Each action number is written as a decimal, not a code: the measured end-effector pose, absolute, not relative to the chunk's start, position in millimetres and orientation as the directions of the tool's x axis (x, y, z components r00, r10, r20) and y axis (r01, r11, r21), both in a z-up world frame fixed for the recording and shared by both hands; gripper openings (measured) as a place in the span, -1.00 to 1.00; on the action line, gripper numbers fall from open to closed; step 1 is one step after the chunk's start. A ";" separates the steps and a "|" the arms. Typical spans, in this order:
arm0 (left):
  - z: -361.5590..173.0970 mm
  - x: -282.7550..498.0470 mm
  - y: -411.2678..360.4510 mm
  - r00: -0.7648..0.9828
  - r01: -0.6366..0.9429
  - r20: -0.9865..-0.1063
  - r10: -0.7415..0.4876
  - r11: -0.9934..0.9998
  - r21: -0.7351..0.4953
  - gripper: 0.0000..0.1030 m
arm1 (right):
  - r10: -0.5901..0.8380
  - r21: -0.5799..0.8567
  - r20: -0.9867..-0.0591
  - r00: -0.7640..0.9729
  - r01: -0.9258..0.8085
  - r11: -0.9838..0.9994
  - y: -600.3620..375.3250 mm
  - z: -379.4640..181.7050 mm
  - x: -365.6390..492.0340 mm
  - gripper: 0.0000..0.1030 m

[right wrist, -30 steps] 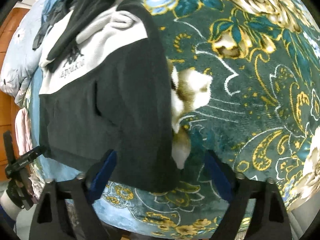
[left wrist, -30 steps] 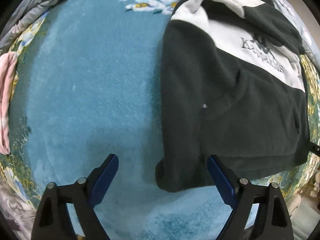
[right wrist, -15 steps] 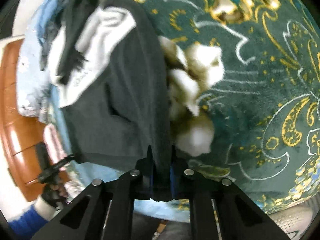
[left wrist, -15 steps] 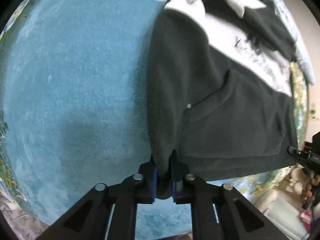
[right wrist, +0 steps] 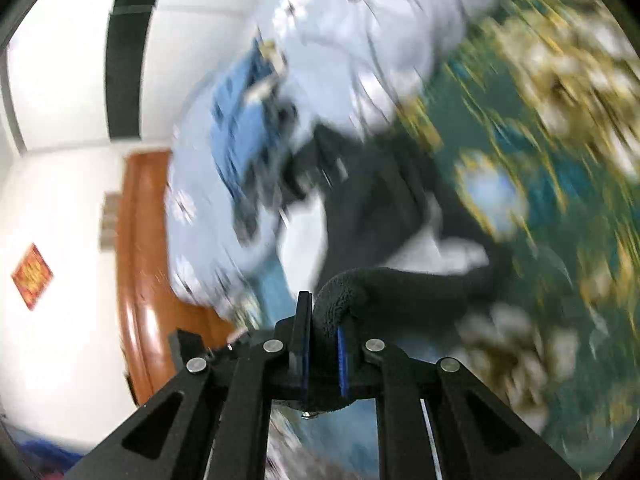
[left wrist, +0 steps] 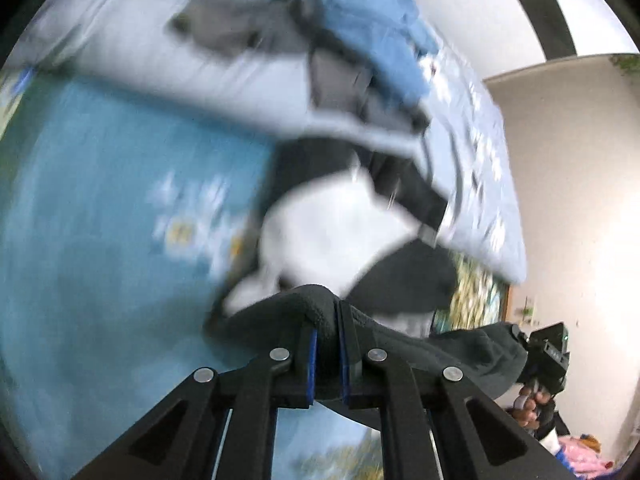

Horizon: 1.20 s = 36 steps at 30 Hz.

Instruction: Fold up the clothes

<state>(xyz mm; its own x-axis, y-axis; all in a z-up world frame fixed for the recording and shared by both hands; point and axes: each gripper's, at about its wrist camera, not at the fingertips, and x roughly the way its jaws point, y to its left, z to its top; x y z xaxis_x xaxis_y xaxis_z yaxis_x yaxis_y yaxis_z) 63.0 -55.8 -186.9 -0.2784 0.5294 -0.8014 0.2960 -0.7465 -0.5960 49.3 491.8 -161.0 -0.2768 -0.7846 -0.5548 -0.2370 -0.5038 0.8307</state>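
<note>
A black and white fleece sweatshirt [left wrist: 340, 236] lies on the bed, its dark hem lifted off the blanket. My left gripper [left wrist: 327, 336] is shut on one bottom corner of that hem, which bulges up between the blue pads. My right gripper [right wrist: 320, 340] is shut on the other bottom corner of the sweatshirt [right wrist: 372, 208]. In the left wrist view the right gripper [left wrist: 546, 350] shows at the far right, with the hem stretched toward it. Both views are blurred by motion.
A teal floral blanket [left wrist: 100, 220] covers the bed, dark green and gold [right wrist: 540, 160] on the right side. A pale blue quilt [left wrist: 180, 60] with a heap of blue and grey clothes [left wrist: 360, 40] lies behind. A wooden headboard [right wrist: 140, 240] and white walls stand beyond.
Both grippers went from open around the hem corners to shut on them, then lifted the hem and swung it up toward the collar; the views now tilt toward the bed's far end.
</note>
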 end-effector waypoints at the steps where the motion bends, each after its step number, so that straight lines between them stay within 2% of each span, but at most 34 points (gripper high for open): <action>1: -188.1 42.4 -58.9 -0.294 0.298 -0.802 0.521 -0.747 -0.595 -0.83 | -0.780 0.834 -0.550 -0.299 -0.239 -0.497 490.7 -163.7 30.0 -0.80; 5: -208.8 -22.0 -74.1 -0.307 0.353 -0.800 0.515 -0.719 -0.598 -0.82 | -0.731 0.806 -0.590 -0.343 -0.298 -0.511 492.1 -189.3 -35.5 -0.80; 7: -233.0 -40.9 -74.3 -0.265 0.400 -0.810 0.523 -0.705 -0.586 -0.80 | -0.723 0.793 -0.607 -0.330 -0.308 -0.525 493.0 -195.0 -41.0 -0.80; 11: -253.3 -45.2 -84.5 -0.275 0.459 -0.780 0.562 -0.636 -0.620 -0.72 | -0.705 0.765 -0.641 -0.305 -0.327 -0.554 494.7 -206.4 -51.9 -0.78; 12: -255.8 -43.1 -89.4 -0.294 0.475 -0.763 0.576 -0.605 -0.639 -0.66 | -0.700 0.758 -0.649 -0.298 -0.332 -0.561 495.2 -209.2 -54.6 -0.76; 14: -254.9 -36.9 -103.8 -0.358 0.499 -0.721 0.594 -0.531 -0.685 -0.39 | -0.691 0.744 -0.665 -0.285 -0.341 -0.575 496.1 -214.9 -60.1 -0.73; 16: -245.2 -30.0 -119.9 -0.434 0.494 -0.701 0.566 -0.502 -0.710 0.00 | -0.681 0.729 -0.681 -0.271 -0.349 -0.589 497.0 -220.6 -65.5 -0.70; 18: -230.3 -21.9 -135.8 -0.494 0.479 -0.691 0.527 -0.499 -0.723 0.19 | -0.681 0.728 -0.682 -0.266 -0.340 -0.596 497.3 -222.1 -67.3 -0.66; 19: -224.6 -19.1 -139.3 -0.491 0.472 -0.710 0.504 -0.532 -0.703 0.21 | -0.680 0.729 -0.682 -0.269 -0.330 -0.600 497.5 -220.9 -66.9 -0.61; 21: -215.7 -17.2 -137.1 -0.435 0.434 -0.784 0.444 -0.659 -0.614 0.21 | -0.652 0.715 -0.699 -0.296 -0.311 -0.626 499.6 -214.4 -64.7 -0.39; 22: -213.2 -16.8 -132.9 -0.401 0.401 -0.817 0.415 -0.722 -0.564 0.21 | -0.639 0.711 -0.703 -0.313 -0.306 -0.633 501.9 -211.2 -63.1 -0.08; 23: -213.7 -16.6 -125.6 -0.363 0.354 -0.843 0.398 -0.777 -0.520 0.21 | -0.633 0.718 -0.696 -0.339 -0.312 -0.622 508.5 -208.3 -59.7 -0.01; 26: -220.2 -18.1 -95.6 -0.246 0.174 -0.916 0.316 -0.916 -0.362 0.21 | -0.596 0.682 -0.731 -0.333 -0.322 -0.656 522.0 -209.1 -52.4 -0.01; 30: -239.9 -23.5 -49.3 -0.129 -0.089 -0.964 0.232 -0.971 -0.222 0.21 | -0.540 0.568 -0.823 -0.175 -0.276 -0.776 508.3 -234.0 -54.9 -0.01; 32: -249.1 -31.0 -37.2 -0.109 -0.137 -0.960 0.259 -0.960 -0.244 0.21 | -0.551 0.564 -0.825 -0.126 -0.239 -0.790 494.6 -245.5 -60.7 -0.01; 36: -258.6 -52.7 -35.3 -0.117 -0.099 -0.938 0.328 -0.943 -0.317 0.21 | -0.579 0.590 -0.807 -0.114 -0.194 -0.784 472.3 -256.0 -82.6 -0.01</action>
